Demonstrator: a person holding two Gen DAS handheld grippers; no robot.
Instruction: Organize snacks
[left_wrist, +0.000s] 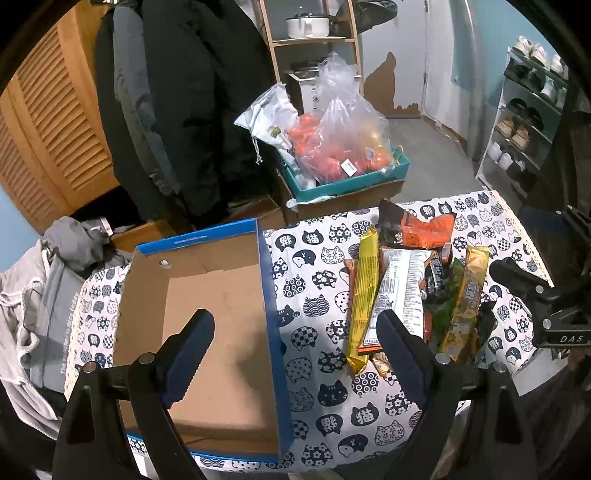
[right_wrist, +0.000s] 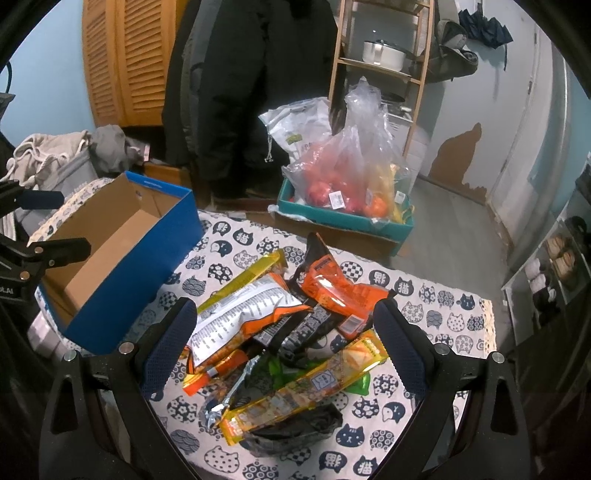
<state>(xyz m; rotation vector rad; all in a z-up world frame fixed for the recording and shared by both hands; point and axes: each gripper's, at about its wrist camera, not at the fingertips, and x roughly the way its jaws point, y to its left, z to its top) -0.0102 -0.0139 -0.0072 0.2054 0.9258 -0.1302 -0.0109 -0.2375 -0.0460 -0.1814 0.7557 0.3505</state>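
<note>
Left tongs: the left tongs (left_wrist: 295, 343) are released, with nothing between the two blue pads; they hang above the right wall of the box.
Right tongs: the right tongs (right_wrist: 284, 328) are also released and empty; they hover over the near part of the snack pile.
Snack pile: the snacks (right_wrist: 280, 325) lie in one loose heap on the cat-print cloth (right_wrist: 236, 243), to the right of the box and not touching it.
Top packets: a white and orange bag (right_wrist: 240, 314) lies on the left side, an orange packet (right_wrist: 328, 284) behind it, a long yellow packet (right_wrist: 306, 391) across the front, and a black packet (right_wrist: 295, 432) under it.
Box: the blue box (left_wrist: 207, 306) stands open on the surface; its brown inside seems empty.
Step in hand: I judge that the sorting is not yet begun, and the first pick is for the right tongs.
How to do well: take a top packet first, probably the long yellow one, and close on its narrow side near the middle so it does not tip. Foil is slippery, so lift slowly.
Risk: a low grip can drag the neighbours.
Background: a tray with bags of fruit (right_wrist: 343, 184) stands behind the surface and is not part of the work.
</note>
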